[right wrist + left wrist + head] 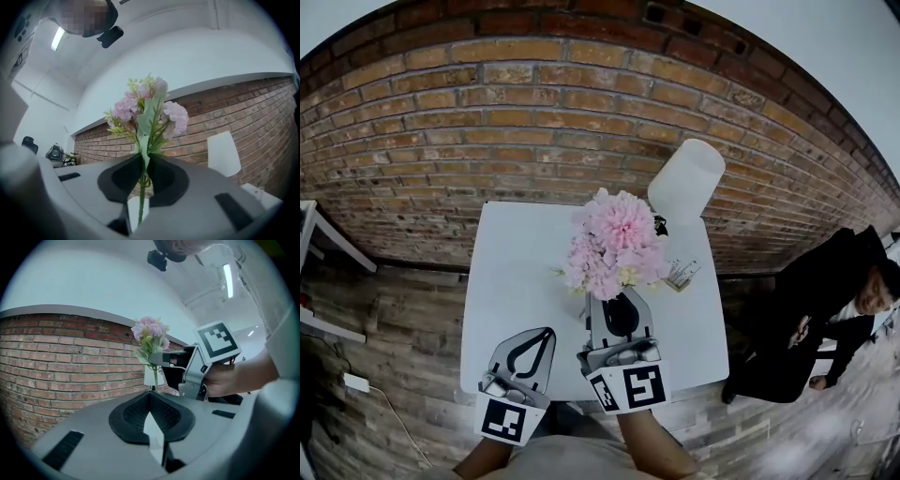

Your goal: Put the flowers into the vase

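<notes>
A bunch of pink flowers (614, 244) with green stems stands upright over the middle of the white table (506, 281). My right gripper (614, 300) is shut on its stems. In the right gripper view the stems (142, 187) run down between the closed jaws and the blooms (150, 112) rise above them. A tall white vase (686, 180) stands at the table's back right, beyond and right of the flowers; it shows as a white vase (224, 153) in the right gripper view too. My left gripper (549, 331) hovers at the table's near left, shut and holding nothing. In the left gripper view the flowers (150, 336) and the right gripper (147, 357) are ahead.
A small clear object (682, 274) lies on the table right of the flowers. A brick wall (487, 122) backs the table. A person in black (825, 300) sits at the right. Another white table (309, 234) is at the left edge, with a white adapter (354, 382) on the floor.
</notes>
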### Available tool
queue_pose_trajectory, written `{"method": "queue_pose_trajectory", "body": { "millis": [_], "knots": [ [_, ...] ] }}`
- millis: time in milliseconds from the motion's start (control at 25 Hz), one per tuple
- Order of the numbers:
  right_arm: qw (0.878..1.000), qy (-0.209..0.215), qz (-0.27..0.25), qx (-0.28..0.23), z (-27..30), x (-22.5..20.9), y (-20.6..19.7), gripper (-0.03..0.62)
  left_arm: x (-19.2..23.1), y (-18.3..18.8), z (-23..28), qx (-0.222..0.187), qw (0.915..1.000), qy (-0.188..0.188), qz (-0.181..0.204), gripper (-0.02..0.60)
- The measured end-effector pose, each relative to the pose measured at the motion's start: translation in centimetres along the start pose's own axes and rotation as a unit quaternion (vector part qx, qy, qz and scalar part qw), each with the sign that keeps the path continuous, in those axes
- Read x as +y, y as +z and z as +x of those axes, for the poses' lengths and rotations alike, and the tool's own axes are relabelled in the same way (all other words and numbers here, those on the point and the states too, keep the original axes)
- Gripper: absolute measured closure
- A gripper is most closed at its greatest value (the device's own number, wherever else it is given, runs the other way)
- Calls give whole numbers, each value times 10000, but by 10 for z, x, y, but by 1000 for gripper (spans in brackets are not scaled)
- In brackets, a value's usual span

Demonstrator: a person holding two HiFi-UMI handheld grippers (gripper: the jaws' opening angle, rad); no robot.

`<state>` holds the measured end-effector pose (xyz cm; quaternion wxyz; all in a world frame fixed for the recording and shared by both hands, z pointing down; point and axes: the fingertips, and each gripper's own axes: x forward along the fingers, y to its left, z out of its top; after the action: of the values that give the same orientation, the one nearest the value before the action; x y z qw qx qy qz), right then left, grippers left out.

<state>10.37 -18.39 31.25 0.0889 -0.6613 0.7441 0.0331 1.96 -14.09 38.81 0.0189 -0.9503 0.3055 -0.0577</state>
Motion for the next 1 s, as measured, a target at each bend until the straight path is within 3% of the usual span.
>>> {"method": "queue_pose_trajectory", "body": {
  "millis": [640, 1000],
  "knots": [
    [9987, -365, -318, -146, -13, -36, 13, 549, -14, 2, 10, -24, 9999, -168, -14, 578],
    [9977, -452, -459, -223, -14, -55, -4, 549, -14, -2, 14, 83, 9997, -211, 27, 578]
  ]
}}
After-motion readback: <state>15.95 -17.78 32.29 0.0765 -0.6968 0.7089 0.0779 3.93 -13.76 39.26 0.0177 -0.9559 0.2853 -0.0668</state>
